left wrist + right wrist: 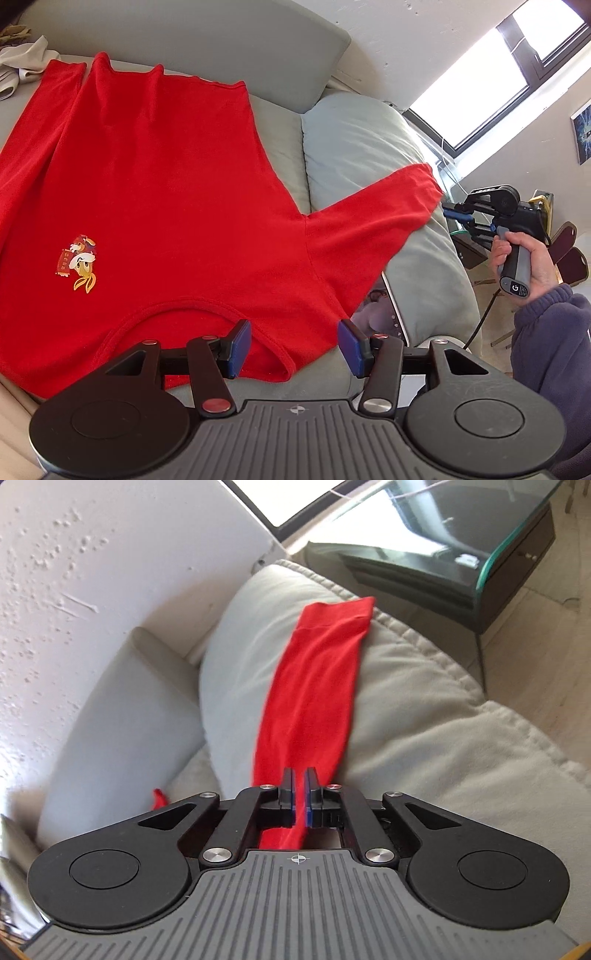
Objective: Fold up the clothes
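Sofa (pixel 303 62) carries red shirt (pixel 147 177), spread flat, collar toward 6 o'clock, one sleeve (pixel 317 686) draped over armrest at 3 o'clock. Light, limp cloth; best pinched at hems or cuffs. Right gripper (pixel 299 797) fingers nearly closed, sleeve fabric pinched between. Left gripper (pixel 293 347) fingers half open over collar, holding nothing.

The red shirt (pixel 147 192) runs off the left picture edge; its lower hem is hidden behind the left gripper (pixel 293 349). Beside the shirt's sleeve, a tablet (pixel 384 314) is half covered, its screen unreadable. Whether the right gripper (pixel 299 799) truly pinches the sleeve (pixel 317 686) cannot be told; cloth there is blurred.
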`<state>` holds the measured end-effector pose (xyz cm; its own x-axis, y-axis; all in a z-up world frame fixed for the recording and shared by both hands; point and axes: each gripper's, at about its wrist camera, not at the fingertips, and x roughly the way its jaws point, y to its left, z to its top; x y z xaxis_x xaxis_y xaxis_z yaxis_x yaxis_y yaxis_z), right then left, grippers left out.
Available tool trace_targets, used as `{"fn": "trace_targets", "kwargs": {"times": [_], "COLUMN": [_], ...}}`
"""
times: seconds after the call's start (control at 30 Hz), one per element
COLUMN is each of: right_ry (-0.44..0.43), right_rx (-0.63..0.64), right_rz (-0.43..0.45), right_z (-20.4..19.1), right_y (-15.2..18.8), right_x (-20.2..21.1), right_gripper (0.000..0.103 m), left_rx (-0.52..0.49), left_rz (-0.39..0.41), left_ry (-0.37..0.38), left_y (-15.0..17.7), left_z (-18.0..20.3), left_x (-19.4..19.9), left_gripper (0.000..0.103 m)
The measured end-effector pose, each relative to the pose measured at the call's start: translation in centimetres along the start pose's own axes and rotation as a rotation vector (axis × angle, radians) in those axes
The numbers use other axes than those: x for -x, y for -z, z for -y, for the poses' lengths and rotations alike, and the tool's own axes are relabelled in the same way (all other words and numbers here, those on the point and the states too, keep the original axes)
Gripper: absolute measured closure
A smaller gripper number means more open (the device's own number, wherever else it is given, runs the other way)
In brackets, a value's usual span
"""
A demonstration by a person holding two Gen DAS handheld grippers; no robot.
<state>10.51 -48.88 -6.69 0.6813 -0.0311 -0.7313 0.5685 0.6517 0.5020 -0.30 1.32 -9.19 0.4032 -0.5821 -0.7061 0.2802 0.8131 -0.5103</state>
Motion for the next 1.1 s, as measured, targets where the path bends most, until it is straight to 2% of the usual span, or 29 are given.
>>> {"fn": "trace_targets", "kwargs": {"times": [0.07,0.1,0.17,0.2,0.3,0.43,0.57,0.7,0.8,0.9,1.0,1.1], "right_ry": [0.083,0.061,-0.016,-0.052,-0.184,-0.316,-0.444,-0.528,-0.553,-0.533,-0.475,-0.41], "right_rx": [0.005,0.012,0.046,0.076,0.18,0.312,0.415,0.49,0.551,0.591,0.624,0.631], "right_rz": [-0.018,-0.023,-0.053,-0.079,-0.159,-0.22,-0.263,-0.249,-0.276,-0.35,-0.416,-0.448], "right_z": [-0.3,-0.7,-2.1,-3.2,-6.5,-11.2,-16.4,-21.5,-25.1,-28.4,-30.4,-30.9], "right_y": [0.4,0.9,2.6,3.9,8.0,12.1,14.0,15.3,16.9,18.9,21.6,23.4], "right_x": [1.3,2.2,4.1,5.2,7.9,10.4,11.9,12.7,11.4,8.1,3.8,-0.2], "right_gripper": [0.074,0.072,0.054,0.05,0.046,0.044,0.044,0.042,0.04,0.04,0.04,0.04], "left_rx": [0.0,0.002,0.008,0.008,0.023,0.124,0.216,0.246,0.242,0.258,0.27,0.305], "left_rz": [0.008,0.011,0.012,0.018,0.073,0.192,0.308,0.4,0.385,0.333,0.269,0.246], "left_ry": [-0.007,-0.016,-0.064,-0.101,-0.2,-0.25,-0.275,-0.238,-0.237,-0.248,-0.288,-0.316], "left_y": [0.2,0.3,0.2,0.1,-0.3,-1.8,-4.4,-8.5,-12.3,-15.6,-18.1,-20.1], "left_z": [-0.3,-0.6,-1.4,-1.9,-3.8,-8.0,-12.2,-15.2,-18.2,-21.7,-25.2,-28.9], "left_x": [0.5,0.7,1.3,1.8,4.2,9.0,13.0,14.7,13.1,10.1,6.0,2.1], "left_gripper": [0.052,0.052,0.052,0.052,0.05,0.045,0.046,0.047,0.049,0.052,0.052,0.052]}}
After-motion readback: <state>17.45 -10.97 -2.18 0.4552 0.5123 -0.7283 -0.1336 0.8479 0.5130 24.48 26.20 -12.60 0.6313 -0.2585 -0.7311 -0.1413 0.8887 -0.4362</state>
